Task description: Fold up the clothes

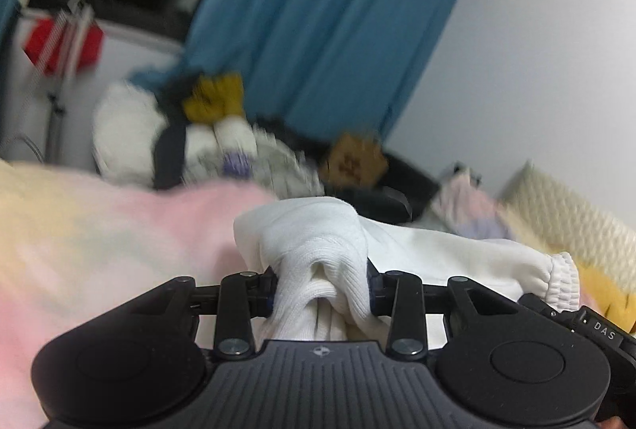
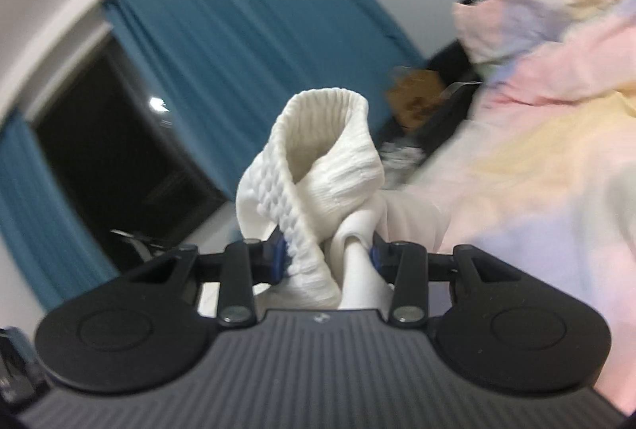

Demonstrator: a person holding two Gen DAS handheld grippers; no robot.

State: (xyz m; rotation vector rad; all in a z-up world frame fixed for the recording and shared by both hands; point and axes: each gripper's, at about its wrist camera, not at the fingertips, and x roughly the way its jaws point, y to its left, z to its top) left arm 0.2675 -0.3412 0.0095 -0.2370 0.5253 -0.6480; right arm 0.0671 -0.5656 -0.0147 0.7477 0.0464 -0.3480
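A white garment (image 1: pixel 437 250) with ribbed hems stretches between both grippers above the bed. My left gripper (image 1: pixel 322 290) is shut on a bunched ribbed part of it. The garment runs right to an elastic cuff (image 1: pixel 564 282) at my right gripper's body (image 1: pixel 588 321). In the right wrist view my right gripper (image 2: pixel 328 254) is shut on a ribbed white hem (image 2: pixel 326 154) that stands up in a curl above the jaws. The fingertips of both grippers are mostly hidden by cloth.
A pastel pink and yellow blanket (image 1: pixel 99 238) covers the bed (image 2: pixel 556 134). Plush toys (image 1: pixel 206 134) and a brown box (image 1: pixel 353 158) lie at the far side. Blue curtains (image 1: pixel 326 23) and a dark window (image 2: pixel 111 150) stand behind. A cream pillow (image 1: pixel 564 206) lies at right.
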